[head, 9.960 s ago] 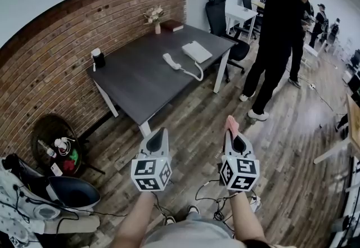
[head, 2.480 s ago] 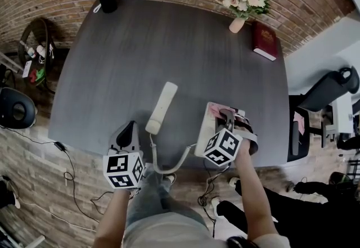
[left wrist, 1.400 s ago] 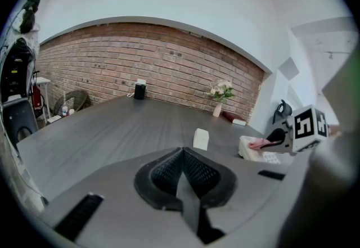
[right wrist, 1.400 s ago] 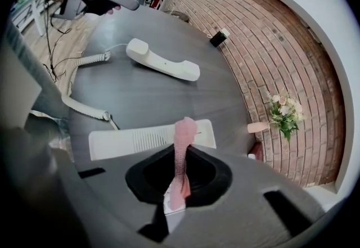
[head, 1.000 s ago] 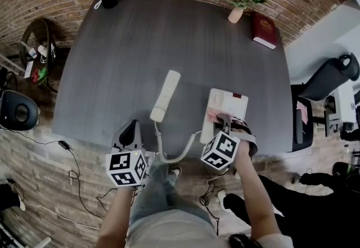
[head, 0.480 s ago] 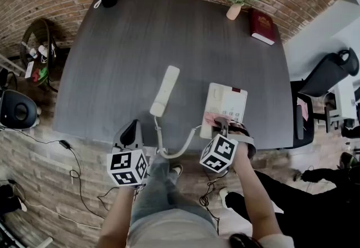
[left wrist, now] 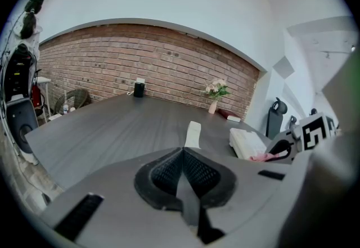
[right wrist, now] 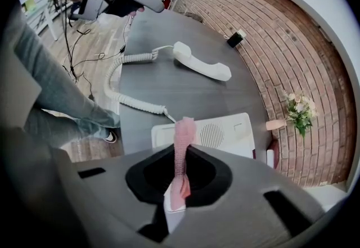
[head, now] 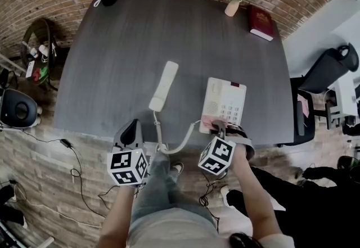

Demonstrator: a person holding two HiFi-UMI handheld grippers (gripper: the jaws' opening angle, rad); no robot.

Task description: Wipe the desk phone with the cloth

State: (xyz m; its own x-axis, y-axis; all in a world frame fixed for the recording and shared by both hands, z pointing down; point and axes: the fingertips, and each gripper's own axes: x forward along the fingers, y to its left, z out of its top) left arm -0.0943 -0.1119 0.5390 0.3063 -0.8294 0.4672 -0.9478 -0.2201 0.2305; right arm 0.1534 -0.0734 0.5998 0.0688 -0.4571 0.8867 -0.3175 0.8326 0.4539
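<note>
- Cloth (head: pixel 208 123), pinched tight in the right gripper (head: pixel 218 125), has slid down to the desk phone's (head: pixel 226 102) bottom edge, low in the middle.
- Left gripper (head: pixel 133 129) is closed and empty.
- Handset (head: pixel 163 85) lies left of the phone.

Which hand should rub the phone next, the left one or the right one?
The right gripper. It is shut on the pink cloth, right at the near edge of the desk phone. The left gripper is shut, empty, and further from the phone.
</note>
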